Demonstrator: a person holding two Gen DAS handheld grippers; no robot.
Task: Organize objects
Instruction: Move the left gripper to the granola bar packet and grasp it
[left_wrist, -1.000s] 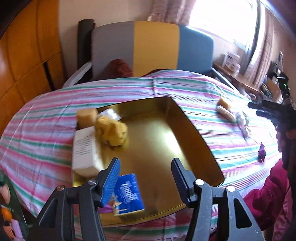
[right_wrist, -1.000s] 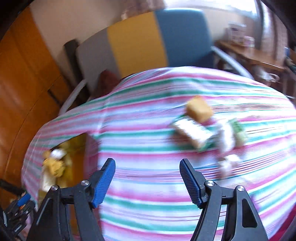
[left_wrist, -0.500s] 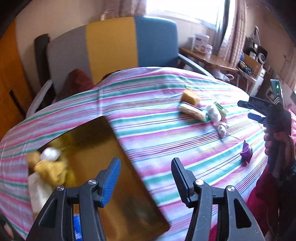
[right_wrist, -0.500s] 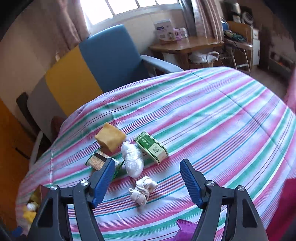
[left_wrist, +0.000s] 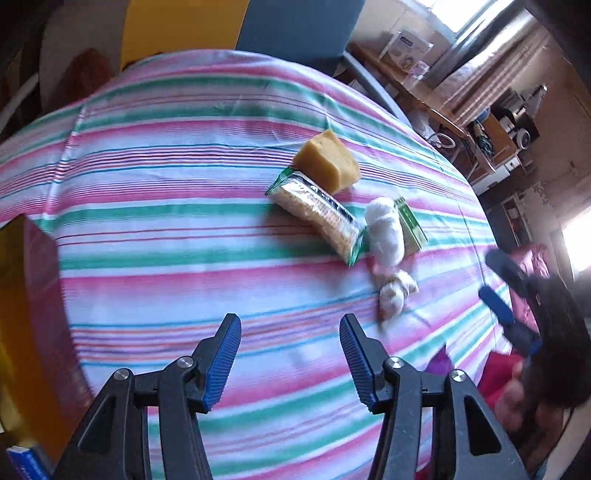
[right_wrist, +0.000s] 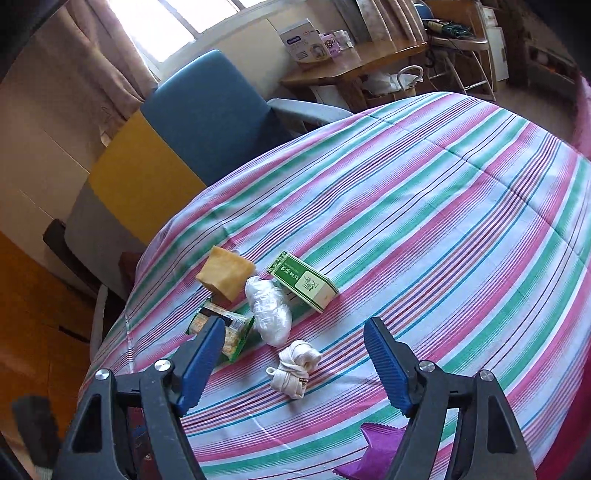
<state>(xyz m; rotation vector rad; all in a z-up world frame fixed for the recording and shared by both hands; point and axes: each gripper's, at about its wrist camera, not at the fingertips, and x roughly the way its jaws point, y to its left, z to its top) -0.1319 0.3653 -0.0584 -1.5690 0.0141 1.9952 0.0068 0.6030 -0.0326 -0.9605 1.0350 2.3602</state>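
Several loose items lie together on the striped tablecloth: a yellow sponge block (left_wrist: 328, 162) (right_wrist: 225, 273), a snack packet (left_wrist: 317, 218) (right_wrist: 232, 328), a white plastic-wrapped wad (left_wrist: 384, 230) (right_wrist: 269, 306), a green box (left_wrist: 412, 225) (right_wrist: 304, 284) and a cream strap bundle (left_wrist: 395, 291) (right_wrist: 293, 365). My left gripper (left_wrist: 290, 321) hovers short of them, jaws closing slightly with nothing between. My right gripper (right_wrist: 294, 323) (left_wrist: 487, 275) hangs over the strap bundle, its jaws opening and holding nothing.
The gold tin (left_wrist: 22, 314) shows at the left edge, with a blue packet (left_wrist: 22, 461) below it. A purple wrapper (right_wrist: 373, 450) lies near the table's front edge. A grey, yellow and blue chair (right_wrist: 207, 110) and a wooden desk (right_wrist: 354, 62) stand beyond the table.
My left gripper has swung right, away from the gold tin and toward the loose items. My right gripper has rolled, settled above the pile, and its jaws have widened.
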